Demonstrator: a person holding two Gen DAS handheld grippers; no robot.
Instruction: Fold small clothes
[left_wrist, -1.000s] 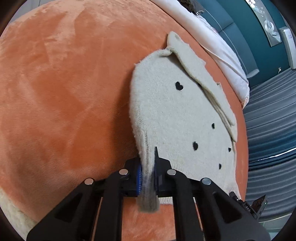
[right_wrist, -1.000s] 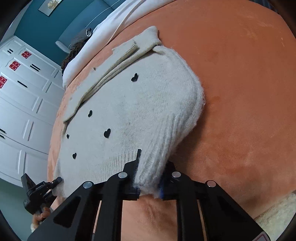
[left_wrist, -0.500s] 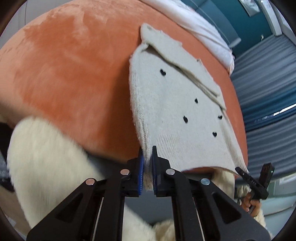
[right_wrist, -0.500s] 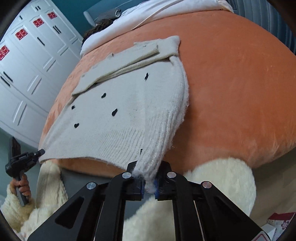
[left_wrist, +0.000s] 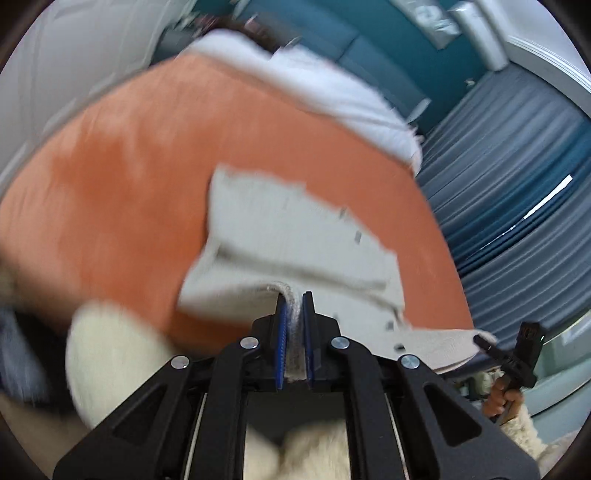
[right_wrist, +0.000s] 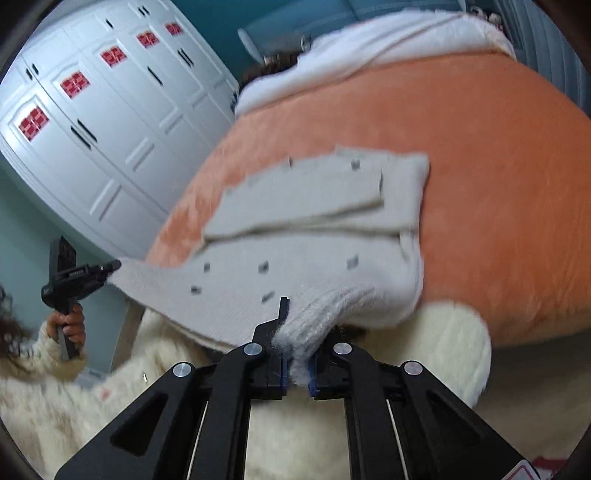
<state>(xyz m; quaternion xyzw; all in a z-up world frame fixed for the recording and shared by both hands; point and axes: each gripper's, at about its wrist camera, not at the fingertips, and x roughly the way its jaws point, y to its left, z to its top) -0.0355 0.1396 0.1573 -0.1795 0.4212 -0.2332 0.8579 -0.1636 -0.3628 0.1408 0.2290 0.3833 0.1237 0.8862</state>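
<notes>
Cream knit sweater (left_wrist: 295, 236) hangs lifted over the orange bed (left_wrist: 122, 184), its near hem corners clenched by the left gripper (left_wrist: 294, 332) and the right gripper (right_wrist: 297, 354), both raised level.

Both views are evenly and softly lit, moderately bright, with no hard shadows or glare. A thin bright slit (left_wrist: 548, 199) glows between the blue curtains (left_wrist: 517, 192) in the left wrist view. Motion blur smears nearly everything beyond the rigs: the cream sweater (right_wrist: 314, 266) shows its dark marks as streaked rectangles, and the orange bed (left_wrist: 129, 177) loses its texture. Only the left claw (left_wrist: 294, 332) and right claw (right_wrist: 297, 354) stay sharp. Fisheye distortion bows the white wardrobe (right_wrist: 92, 122), and dark vignetting rings each frame.
</notes>
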